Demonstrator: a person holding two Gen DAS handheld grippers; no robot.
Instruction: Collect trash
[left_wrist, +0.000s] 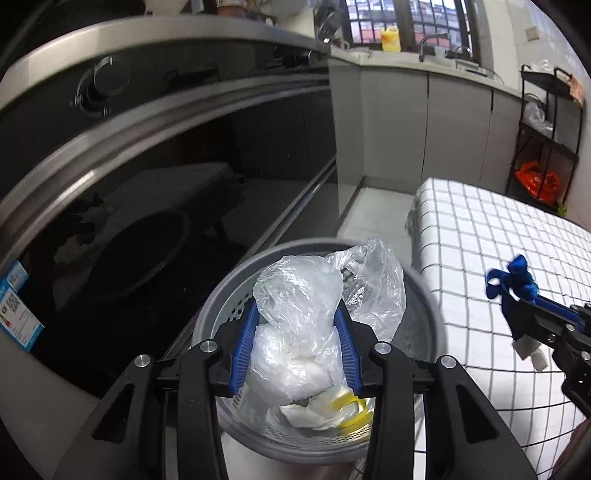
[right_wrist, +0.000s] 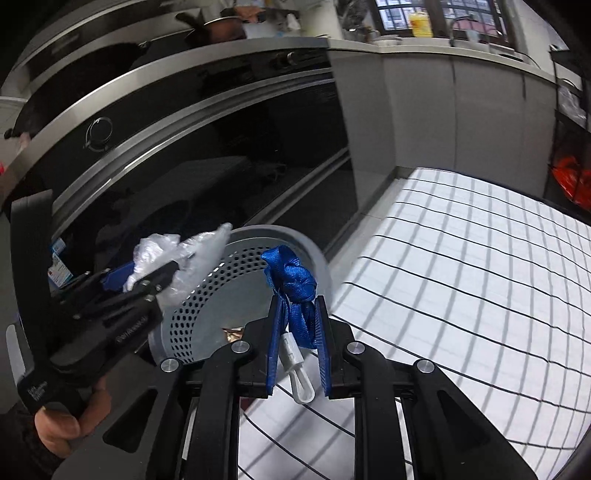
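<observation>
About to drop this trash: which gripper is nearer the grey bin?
Left. The left gripper, holding the clear plastic bag, is over the grey bin. The right gripper, holding the blue strap, is beside the bin, over the checked tablecloth.

Daylight enters through the window (left_wrist: 406, 26) at about 1 o'clock in both views, leaving the checked cloth (left_wrist: 517, 251) bright and nearly washed out in the right wrist view, where its lines smear with motion blur. The oven (left_wrist: 147, 221) door stays dark and glossy, mirroring dim shapes, with thin glare along its steel trim. The bag (left_wrist: 295, 295) catches soft highlights and looks sharp in the left wrist view, but hazy at 9 o'clock in the right wrist view. Fisheye distortion bends straight edges into arcs, and black vignetting fills the corners. The far cabinets are slightly soft.
</observation>
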